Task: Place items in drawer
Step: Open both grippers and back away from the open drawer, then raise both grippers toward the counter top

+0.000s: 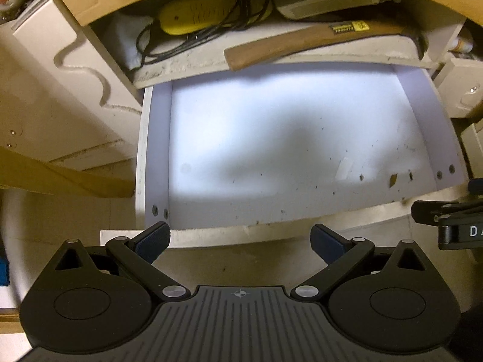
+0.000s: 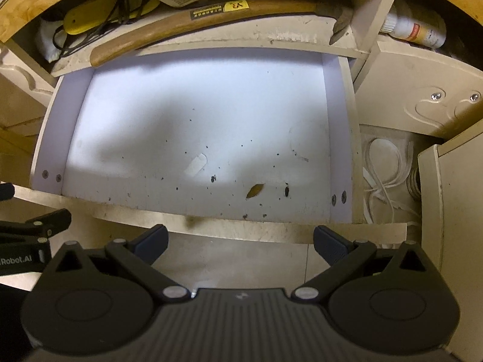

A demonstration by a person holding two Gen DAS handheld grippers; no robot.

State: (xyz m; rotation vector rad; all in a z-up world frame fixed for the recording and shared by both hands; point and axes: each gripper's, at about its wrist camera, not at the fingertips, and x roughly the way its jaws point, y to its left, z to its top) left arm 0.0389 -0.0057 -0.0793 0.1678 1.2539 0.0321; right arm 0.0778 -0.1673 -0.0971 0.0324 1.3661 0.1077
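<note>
Left tool (image 1: 240, 242) and right tool (image 2: 240, 241): you hold both with the jaws spread wide and nothing between the blue pads (image 1: 154, 241). Each tool hovers at the near edge of the pulled-out drawer (image 2: 335, 120), and the two sit side by side; the right tool's black body shows at the right edge of the left wrist view, and the left tool's body at the left edge of the right wrist view.

Drawer: white-lined and fully open below you. Its floor carries only litter: dark specks, a small pale strip (image 2: 197, 164) near the middle, and a dry leaf (image 2: 255, 190) towards the near right. No item has been placed in it.

Shelf (image 1: 302, 57) beyond the far edge of the drawer: a wooden-handled hammer (image 1: 302, 42) lies across the shelf's front, handle end to the left and head to the right. Behind it on the left is a yellow device (image 1: 196, 10) tangled with black cables (image 1: 241, 6); a grey boxy unit (image 1: 326, 0) lies further right. A white bottle (image 2: 415, 28) lies in the compartment at far right.

Progress, as a judgement: the task stands at its start. The drawer is ready; every pick and every placement is left for you to do, and the hammer is likely the closest candidate.
</note>
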